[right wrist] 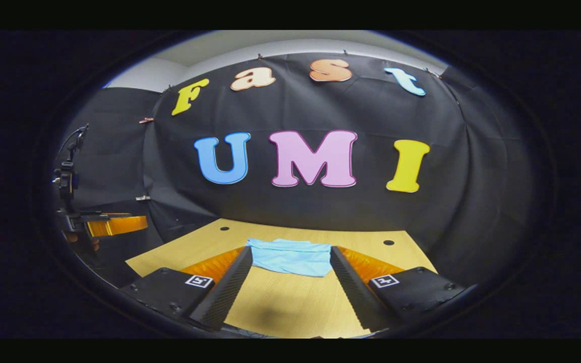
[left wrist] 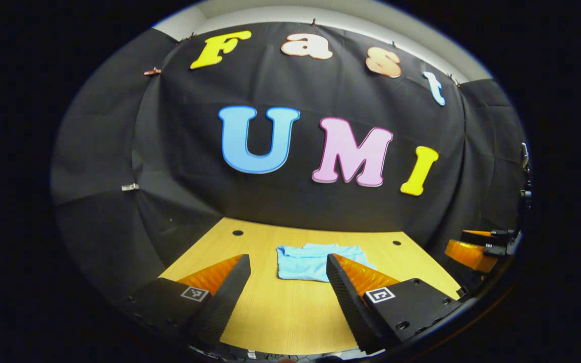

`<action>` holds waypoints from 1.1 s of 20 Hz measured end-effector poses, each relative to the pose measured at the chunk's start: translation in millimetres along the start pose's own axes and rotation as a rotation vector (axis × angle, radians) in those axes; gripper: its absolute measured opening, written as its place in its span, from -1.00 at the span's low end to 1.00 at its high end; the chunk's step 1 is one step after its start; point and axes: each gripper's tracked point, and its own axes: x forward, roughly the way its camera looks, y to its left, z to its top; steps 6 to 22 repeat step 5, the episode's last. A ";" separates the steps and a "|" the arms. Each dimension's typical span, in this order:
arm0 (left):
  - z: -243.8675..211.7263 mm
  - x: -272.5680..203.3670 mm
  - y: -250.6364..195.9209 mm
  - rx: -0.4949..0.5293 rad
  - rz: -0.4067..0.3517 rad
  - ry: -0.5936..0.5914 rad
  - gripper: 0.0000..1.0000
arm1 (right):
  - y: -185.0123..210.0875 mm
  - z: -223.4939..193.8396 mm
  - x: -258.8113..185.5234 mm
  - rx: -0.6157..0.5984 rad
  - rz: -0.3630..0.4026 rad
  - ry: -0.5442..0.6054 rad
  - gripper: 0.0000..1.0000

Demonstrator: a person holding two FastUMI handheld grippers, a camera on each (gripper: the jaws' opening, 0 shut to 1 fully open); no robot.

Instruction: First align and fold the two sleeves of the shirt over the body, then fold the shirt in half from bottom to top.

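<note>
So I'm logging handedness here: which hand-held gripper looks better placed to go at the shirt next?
Neither clearly. The left hand-held gripper and right hand-held gripper are both open, each framing the folded-looking shirt on the table; perhaps right, marginally.

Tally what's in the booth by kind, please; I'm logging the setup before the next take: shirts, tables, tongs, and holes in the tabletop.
Light blue shirt, lying folded: 1
Wooden table: 1
Tongs, both open and above the table: 2, left tongs and right tongs
Round holes in the tabletop: 2, one far left, one far right
Total: 6
</note>
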 end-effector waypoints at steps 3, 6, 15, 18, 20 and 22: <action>17.5 -16.3 -20.2 0.031 -0.044 -0.040 0.94 | -19.1 34.1 -33.7 -0.064 -0.037 -0.101 0.94; 34.2 -21.5 -28.6 0.046 -0.056 -0.075 0.94 | -29.2 55.0 -37.8 -0.103 -0.069 -0.142 0.94; 34.2 -21.5 -28.6 0.046 -0.056 -0.075 0.94 | -29.2 55.0 -37.8 -0.103 -0.069 -0.142 0.94; 34.2 -21.5 -28.6 0.046 -0.056 -0.075 0.94 | -29.2 55.0 -37.8 -0.103 -0.069 -0.142 0.94; 34.2 -21.5 -28.6 0.046 -0.056 -0.075 0.94 | -29.2 55.0 -37.8 -0.103 -0.069 -0.142 0.94; 34.2 -21.5 -28.6 0.046 -0.056 -0.075 0.94 | -29.2 55.0 -37.8 -0.103 -0.069 -0.142 0.94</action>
